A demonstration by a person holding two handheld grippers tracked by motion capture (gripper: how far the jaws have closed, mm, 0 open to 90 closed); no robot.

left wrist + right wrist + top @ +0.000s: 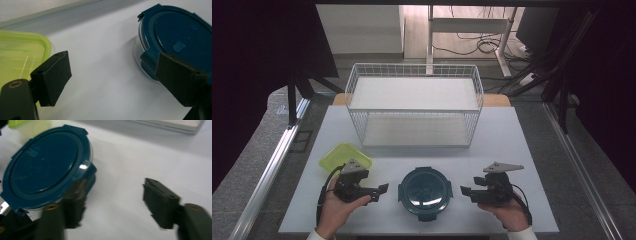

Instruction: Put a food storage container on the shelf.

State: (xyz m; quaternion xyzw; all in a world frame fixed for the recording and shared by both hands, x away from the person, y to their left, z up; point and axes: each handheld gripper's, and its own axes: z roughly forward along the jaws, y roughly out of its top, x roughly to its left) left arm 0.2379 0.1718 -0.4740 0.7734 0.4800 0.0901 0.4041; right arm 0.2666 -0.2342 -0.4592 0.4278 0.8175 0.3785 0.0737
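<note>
Round dark-blue lidded container [424,192] sits low in the middle of the high view, near the front edge of the white table [522,150], right between the two tongs. Left tongs [383,189] are spread with nothing between the jaws, tips pointing right toward the container's rim but not touching it as far as I can tell. Right tongs [463,191] are spread too, also empty, aimed left at the other side. In the right gripper view one jaw sits just beside a lid latch [88,168]; it's blurry, so contact is hard to call.

My guess on the setup: both tongs flank it like that so one can steady the thing while the other works a latch or takes the rim.

The container itself: blue plastic lid with clip tabs around the edge and a small raised vent button [179,46], over what looks like a clear glass base showing under the rim in the left gripper view.

Further out, a yellow-green plastic container [345,155] sits left of centre, just behind the left tongs. Beyond that, a white wire basket rack [414,102] stands across the upper middle of the table.
</note>
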